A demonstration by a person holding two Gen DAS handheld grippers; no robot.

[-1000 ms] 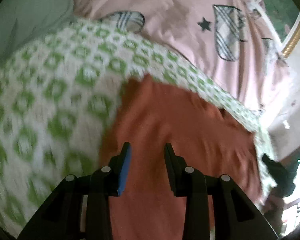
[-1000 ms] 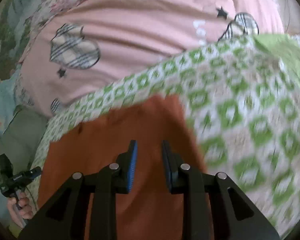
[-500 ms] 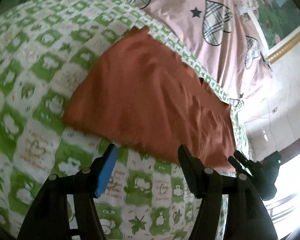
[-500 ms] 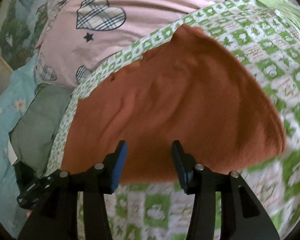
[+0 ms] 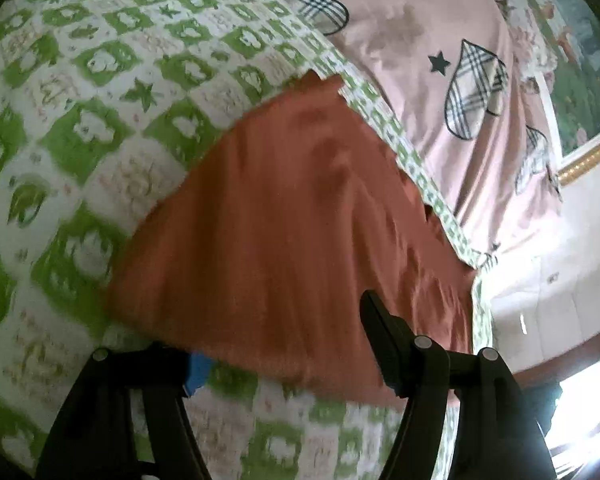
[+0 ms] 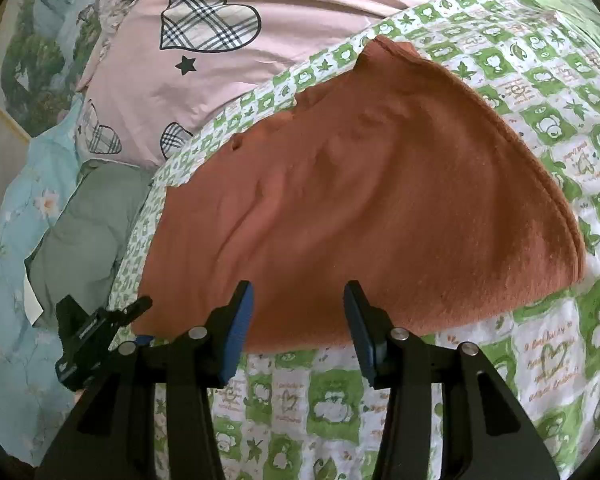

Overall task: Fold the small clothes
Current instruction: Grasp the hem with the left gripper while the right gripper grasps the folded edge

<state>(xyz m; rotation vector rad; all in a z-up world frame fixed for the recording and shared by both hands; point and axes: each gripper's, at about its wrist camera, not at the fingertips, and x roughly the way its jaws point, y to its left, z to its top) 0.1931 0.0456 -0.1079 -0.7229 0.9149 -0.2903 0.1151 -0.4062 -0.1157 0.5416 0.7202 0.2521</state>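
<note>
**Both grippers drawn back to the garment's near edge**

Both grippers have widened since a second ago and now sit at the near hem; the left gripper [image 5: 284, 344] is wide open, gripping nothing, its blue-padded finger possibly tucked under the hem, though blur obscures this; the right gripper [image 6: 298, 320] gapes, empty, at the same edge; the orange garment [image 6: 360, 200] lies flat on the green patterned sheet [image 6: 540, 360]; judged step: regrasping for a fold; next, pinch both near corners.

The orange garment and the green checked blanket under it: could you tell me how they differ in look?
The orange garment is one plain colour; the green checked blanket is patterned in green and white squares. The garment is small and lies on top; the blanket spreads well beyond it on every side. Both are soft cloth, lying fairly flat.
</note>
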